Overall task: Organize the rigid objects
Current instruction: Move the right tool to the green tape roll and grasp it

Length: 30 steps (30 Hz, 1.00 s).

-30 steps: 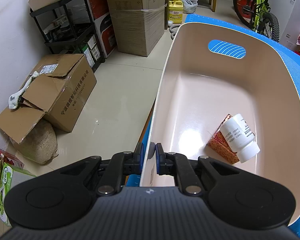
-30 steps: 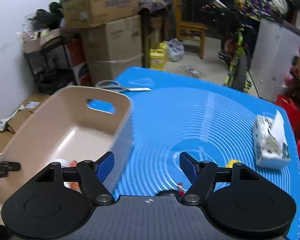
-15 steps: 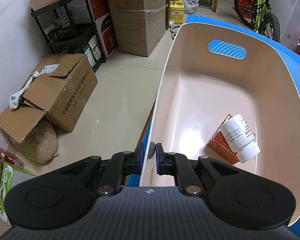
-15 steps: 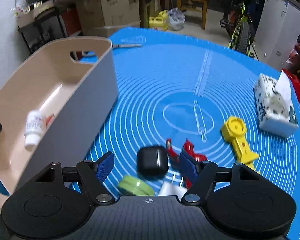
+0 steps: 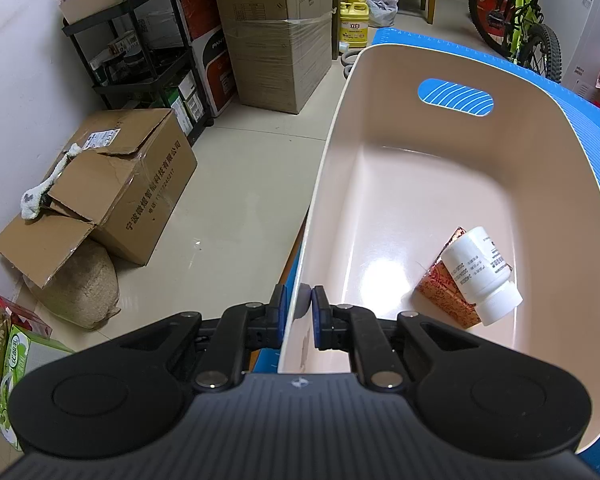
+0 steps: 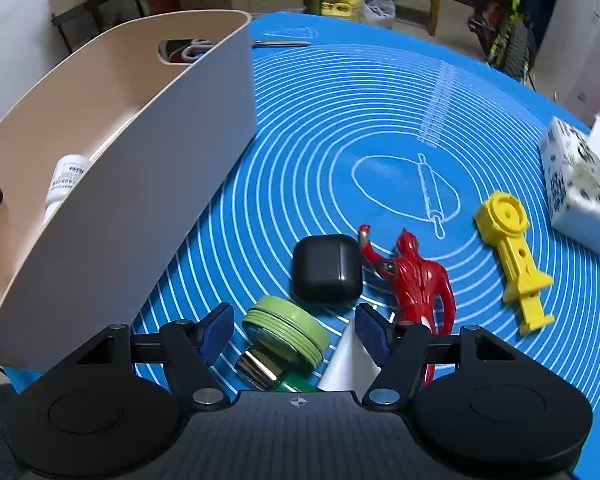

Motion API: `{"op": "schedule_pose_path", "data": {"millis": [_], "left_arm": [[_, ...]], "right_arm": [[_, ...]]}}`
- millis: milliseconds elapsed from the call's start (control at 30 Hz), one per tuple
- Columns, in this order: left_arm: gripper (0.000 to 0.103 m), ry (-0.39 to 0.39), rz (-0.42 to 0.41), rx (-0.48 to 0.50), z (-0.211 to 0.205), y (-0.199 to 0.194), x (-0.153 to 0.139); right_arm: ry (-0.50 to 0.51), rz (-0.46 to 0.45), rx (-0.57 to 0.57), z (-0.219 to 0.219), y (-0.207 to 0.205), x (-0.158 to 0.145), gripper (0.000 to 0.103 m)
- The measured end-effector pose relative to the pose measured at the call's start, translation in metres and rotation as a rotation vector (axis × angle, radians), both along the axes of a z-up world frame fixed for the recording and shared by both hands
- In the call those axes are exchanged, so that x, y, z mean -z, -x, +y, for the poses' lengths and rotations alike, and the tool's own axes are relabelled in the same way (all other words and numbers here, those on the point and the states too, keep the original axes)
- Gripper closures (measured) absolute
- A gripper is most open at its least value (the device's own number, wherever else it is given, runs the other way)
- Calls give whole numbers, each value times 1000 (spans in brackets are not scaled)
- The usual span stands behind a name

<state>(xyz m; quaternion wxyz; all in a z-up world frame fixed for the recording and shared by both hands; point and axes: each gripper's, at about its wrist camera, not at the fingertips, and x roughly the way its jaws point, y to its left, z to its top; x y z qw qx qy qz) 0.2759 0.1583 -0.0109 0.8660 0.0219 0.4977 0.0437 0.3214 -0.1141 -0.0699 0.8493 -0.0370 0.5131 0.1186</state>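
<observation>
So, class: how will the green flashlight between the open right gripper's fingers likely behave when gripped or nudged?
The green flashlight lies on its side, round-bodied, so it may roll. Its shiny metal neck looks slippery; the ridged head probably grips better.

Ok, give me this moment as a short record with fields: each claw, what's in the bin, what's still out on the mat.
left claw: shut on the bin rim, near corner
right claw: open, above the green lid
in bin: white bottle lying on a red packet
on mat: black case, red figure, yellow tool, tissue pack, scissors
</observation>
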Motion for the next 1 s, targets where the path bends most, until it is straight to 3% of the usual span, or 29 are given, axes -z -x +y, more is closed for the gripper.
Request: {"op": "schedule_pose_path", "data": {"millis": [200, 400, 700, 1000], "left_arm": [[88, 0, 0, 0, 0, 0, 0], [88, 0, 0, 0, 0, 0, 0], [88, 0, 0, 0, 0, 0, 0], [88, -1, 0, 0, 0, 0, 0]], "right_arm": [[12, 38, -43, 6, 1, 6, 52], [-14, 11, -63, 8, 1, 3, 75], [-21, -45, -31, 5, 1, -7, 75], [-64, -164, 54, -3, 0, -42, 75]]}}
